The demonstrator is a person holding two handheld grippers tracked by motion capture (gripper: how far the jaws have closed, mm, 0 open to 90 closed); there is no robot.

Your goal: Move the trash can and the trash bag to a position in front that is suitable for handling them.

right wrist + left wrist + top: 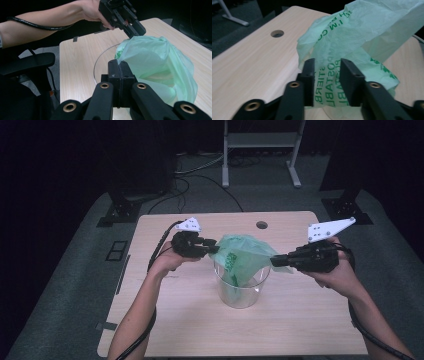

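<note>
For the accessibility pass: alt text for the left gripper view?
The left gripper's two black jaws stand apart around a fold of a thin green plastic bag printed with green lettering. Behind it lies a light wooden table with a round cable hole.

The left hand-held gripper (212, 246) points to the right, held with a bent wrist above a bare forearm that comes up from below; its jaws stand apart with green film between them. The right hand-held gripper (278, 261) points left toward it, jaws pressed together on a pinch of the same film
</note>
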